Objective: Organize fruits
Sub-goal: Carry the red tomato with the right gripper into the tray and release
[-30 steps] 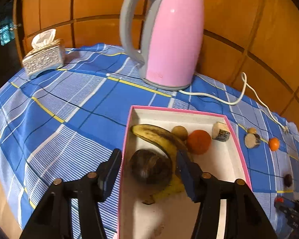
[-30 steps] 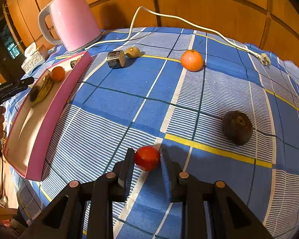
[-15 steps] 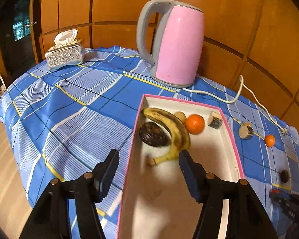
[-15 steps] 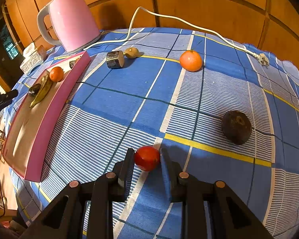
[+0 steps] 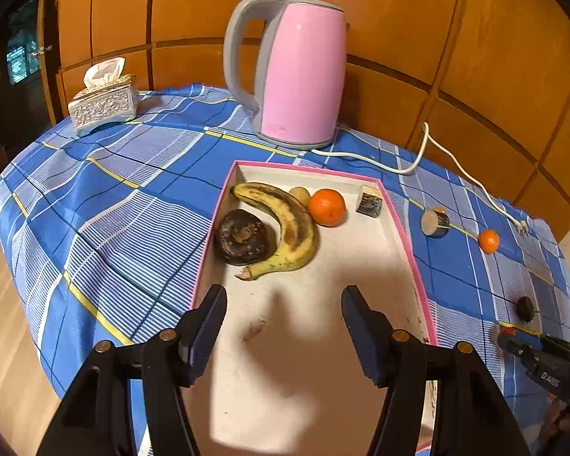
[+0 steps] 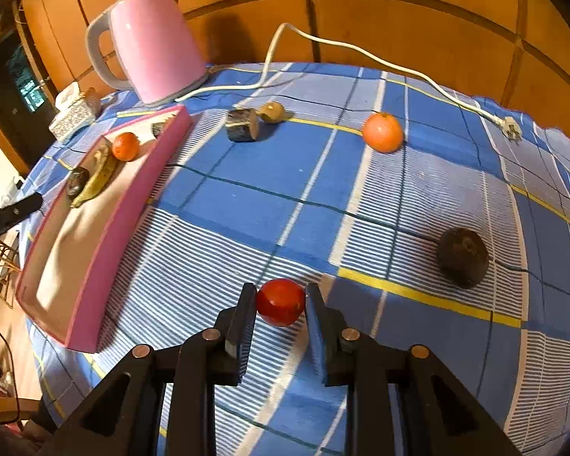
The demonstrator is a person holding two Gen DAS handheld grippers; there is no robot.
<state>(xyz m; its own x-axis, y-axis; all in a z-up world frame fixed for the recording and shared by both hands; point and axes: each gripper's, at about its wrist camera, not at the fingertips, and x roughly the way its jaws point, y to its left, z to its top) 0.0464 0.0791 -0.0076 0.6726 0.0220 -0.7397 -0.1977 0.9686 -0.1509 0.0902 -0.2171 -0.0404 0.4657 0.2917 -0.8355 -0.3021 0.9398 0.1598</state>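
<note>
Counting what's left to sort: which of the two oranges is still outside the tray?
The orange lying on the blue cloth near the white plug. The other orange sits in the pink tray beside the banana.

From my left wrist view the tray (image 5: 402,228) near end runs off the bottom edge. The small yellowish fruit (image 5: 299,194) sits half behind the banana (image 5: 285,228). Far right, the red fruit (image 5: 508,330) is mostly hidden by the right claw (image 5: 513,342). Can't identify the dark fruit (image 5: 525,307), too small.
</note>
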